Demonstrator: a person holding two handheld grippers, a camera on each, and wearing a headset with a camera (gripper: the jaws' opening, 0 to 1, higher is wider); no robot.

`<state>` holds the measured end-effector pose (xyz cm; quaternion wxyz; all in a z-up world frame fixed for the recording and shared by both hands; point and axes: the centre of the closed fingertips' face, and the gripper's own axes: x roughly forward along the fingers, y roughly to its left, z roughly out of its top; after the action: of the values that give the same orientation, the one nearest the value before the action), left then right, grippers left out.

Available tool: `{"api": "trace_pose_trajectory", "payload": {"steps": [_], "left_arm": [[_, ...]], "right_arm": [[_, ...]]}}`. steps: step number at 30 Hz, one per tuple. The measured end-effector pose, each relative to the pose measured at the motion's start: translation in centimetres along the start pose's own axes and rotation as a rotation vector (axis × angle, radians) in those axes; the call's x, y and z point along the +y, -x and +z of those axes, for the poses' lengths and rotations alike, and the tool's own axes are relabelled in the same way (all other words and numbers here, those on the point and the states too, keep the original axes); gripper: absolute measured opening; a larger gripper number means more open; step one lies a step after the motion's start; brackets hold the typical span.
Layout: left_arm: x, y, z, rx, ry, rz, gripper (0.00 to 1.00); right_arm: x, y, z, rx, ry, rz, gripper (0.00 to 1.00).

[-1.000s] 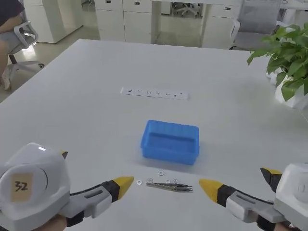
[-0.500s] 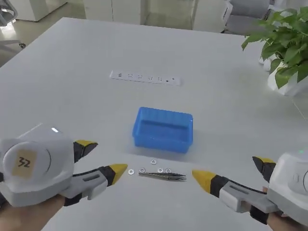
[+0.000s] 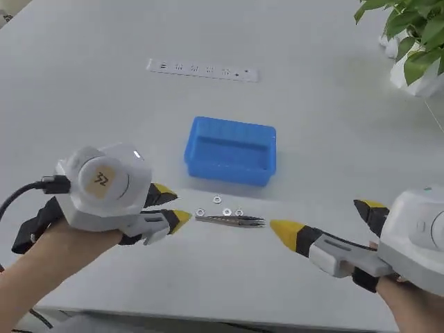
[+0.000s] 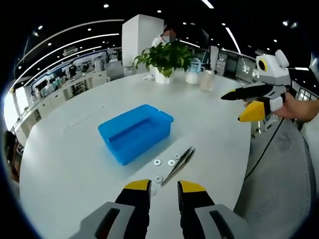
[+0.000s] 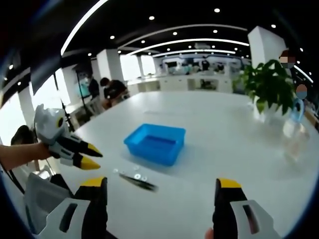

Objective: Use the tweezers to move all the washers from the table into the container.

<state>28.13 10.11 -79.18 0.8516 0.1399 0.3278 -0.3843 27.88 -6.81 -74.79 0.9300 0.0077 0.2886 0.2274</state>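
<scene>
A blue container (image 3: 230, 151) sits mid-table, also seen from the grippers (image 4: 134, 130) (image 5: 155, 142). Just in front of it lie several small washers (image 3: 217, 200) (image 4: 171, 162) (image 5: 136, 175) and the metal tweezers (image 3: 229, 220) (image 4: 180, 162) (image 5: 139, 182), flat on the table. My left gripper (image 3: 173, 205) (image 4: 164, 186) hovers just left of the washers, open by a narrow gap with nothing in it; it also shows from the right side (image 5: 95, 160). My right gripper (image 3: 320, 216) (image 5: 162, 182) is wide open to the right of the tweezers, touching nothing (image 4: 234, 107).
A white power strip (image 3: 201, 69) lies beyond the container. A potted plant (image 3: 409, 35) (image 4: 164, 57) (image 5: 269, 84) stands at the far right corner. The table's front edge runs close below both grippers.
The head camera has tilted down. My left gripper has moved forward to the washers and its jaws have narrowed. The right gripper stays wide open beside the tweezers.
</scene>
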Motion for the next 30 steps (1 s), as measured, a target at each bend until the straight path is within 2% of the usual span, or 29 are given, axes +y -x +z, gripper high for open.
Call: {"api": "trace_pose_trajectory", "payload": {"steps": [6,14,23,29,30], "left_arm": [[0.1,-2.4,-0.8,0.057,-0.066,-0.041,0.15],[0.1,-4.8,-1.9,0.145,-0.158,-0.101,0.10],[0.2,-6.1,-2.9,0.199,-0.211,-0.151,0.07],[-0.3,-6.5,-3.8,0.237,-0.272,-0.197,0.03],[-0.2,-6.5,-3.6,0.227,-0.281,-0.199,0.02]], "right_arm": [[-0.3,-0.3,0.0,0.000,-0.020,0.013,0.87],[-0.5,-0.8,-0.9,0.034,-0.017,0.013,0.86],[-1.0,-0.7,-0.7,0.033,-0.020,0.004,0.85],[-0.8,-0.7,-0.8,0.038,-0.014,0.005,0.84],[-0.7,-0.7,-0.7,0.039,-0.013,0.008,0.84]]}}
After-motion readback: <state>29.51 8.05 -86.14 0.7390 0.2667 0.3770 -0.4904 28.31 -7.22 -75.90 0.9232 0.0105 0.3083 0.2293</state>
